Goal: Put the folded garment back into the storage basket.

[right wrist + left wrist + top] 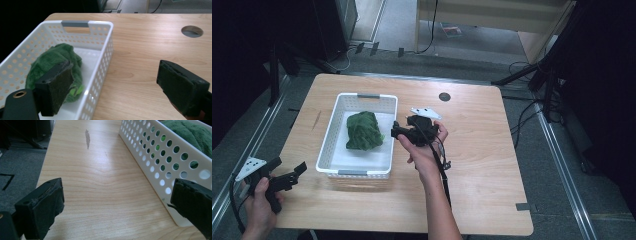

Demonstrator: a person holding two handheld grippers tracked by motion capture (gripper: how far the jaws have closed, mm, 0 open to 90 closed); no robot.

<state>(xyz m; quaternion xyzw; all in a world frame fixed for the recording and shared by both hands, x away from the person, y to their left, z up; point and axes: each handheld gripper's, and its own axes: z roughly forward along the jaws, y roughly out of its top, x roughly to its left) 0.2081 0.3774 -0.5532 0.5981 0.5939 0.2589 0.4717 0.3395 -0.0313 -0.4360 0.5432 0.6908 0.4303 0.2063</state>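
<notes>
High view: right gripper (pixel 395 131) fingers released, green cloth (pixel 364 131) just beside in basket (pixel 328 145).

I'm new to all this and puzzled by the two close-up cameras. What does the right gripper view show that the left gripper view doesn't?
Right gripper view alone: the basket's grey handle, its white floor, and a round hole in the table. Left gripper view alone: a dark streak on the wood and grey floor beside the table. Both: the white basket, the green cloth inside it, and open black jaws holding nothing.
</notes>
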